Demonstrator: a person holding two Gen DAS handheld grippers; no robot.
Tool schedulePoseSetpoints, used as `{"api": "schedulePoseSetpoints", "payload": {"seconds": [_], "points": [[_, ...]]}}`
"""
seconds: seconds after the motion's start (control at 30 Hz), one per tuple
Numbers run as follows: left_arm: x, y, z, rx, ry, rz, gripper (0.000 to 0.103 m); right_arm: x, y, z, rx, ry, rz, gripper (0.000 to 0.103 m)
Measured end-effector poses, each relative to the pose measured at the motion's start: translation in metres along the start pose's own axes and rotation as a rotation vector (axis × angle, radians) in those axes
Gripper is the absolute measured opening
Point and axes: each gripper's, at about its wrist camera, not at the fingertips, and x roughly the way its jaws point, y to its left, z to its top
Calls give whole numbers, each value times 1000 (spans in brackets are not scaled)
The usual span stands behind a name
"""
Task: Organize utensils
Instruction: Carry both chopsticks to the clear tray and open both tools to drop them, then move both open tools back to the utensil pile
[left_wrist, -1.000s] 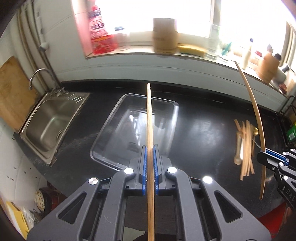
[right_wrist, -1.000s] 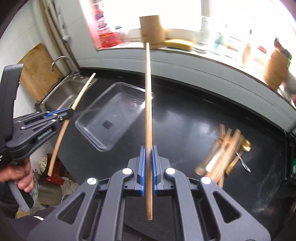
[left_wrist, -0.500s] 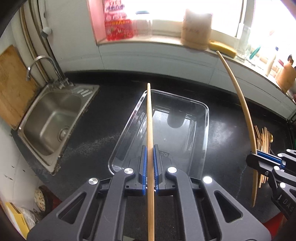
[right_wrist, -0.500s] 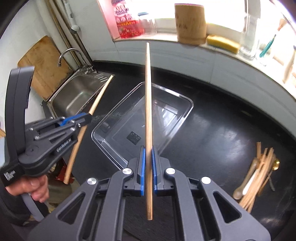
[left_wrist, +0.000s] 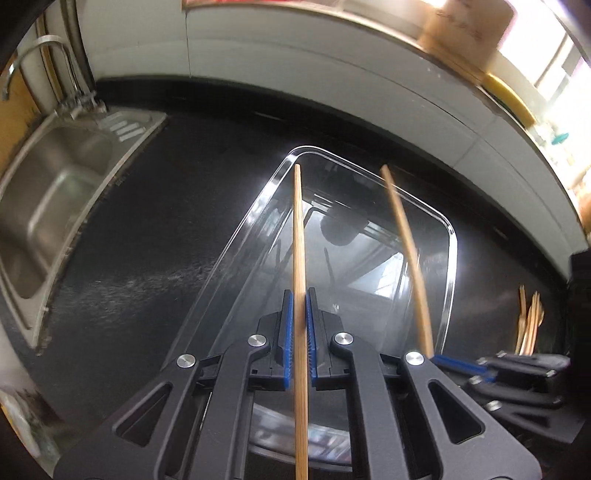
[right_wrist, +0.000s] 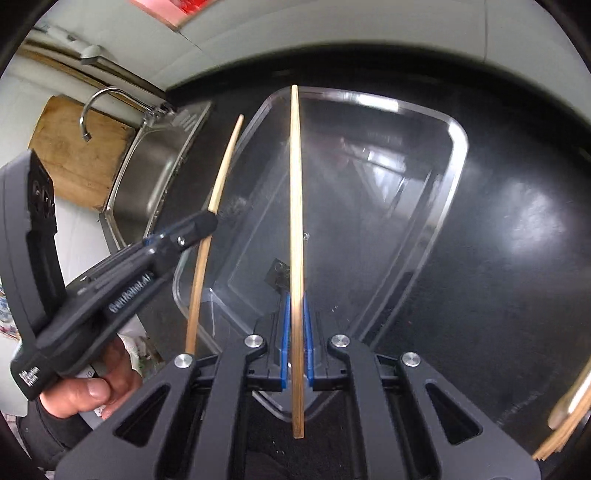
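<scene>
My left gripper is shut on a wooden chopstick that points forward over the clear plastic tray. My right gripper is shut on a second wooden chopstick, also held low over the same tray. The right gripper's chopstick shows in the left wrist view, and the left gripper with its chopstick shows in the right wrist view. More chopsticks and a spoon lie in a pile on the counter to the right.
The black counter holds the tray. A steel sink with a tap sits at the left, with a wooden board behind it. A white tiled ledge runs along the back.
Both grippers have moved forward and down toward the tray, each still holding its chopstick. The tray now fills the middle of both views.
</scene>
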Motion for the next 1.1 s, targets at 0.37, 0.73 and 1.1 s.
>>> {"api": "schedulePoseSetpoints", "payload": {"seconds": [0.37,0.73,1.1], "points": [[43,5,14,-30,69,-43,8,33,-15,26,3,27,-38,10],[12,16,27,-75,-2,-60,86,-9,-15,30,-152,-103,-120,78],[-51,-4,16,-43,-89,-15,87,-81,8,-18,-177,-233,-136,78]]}}
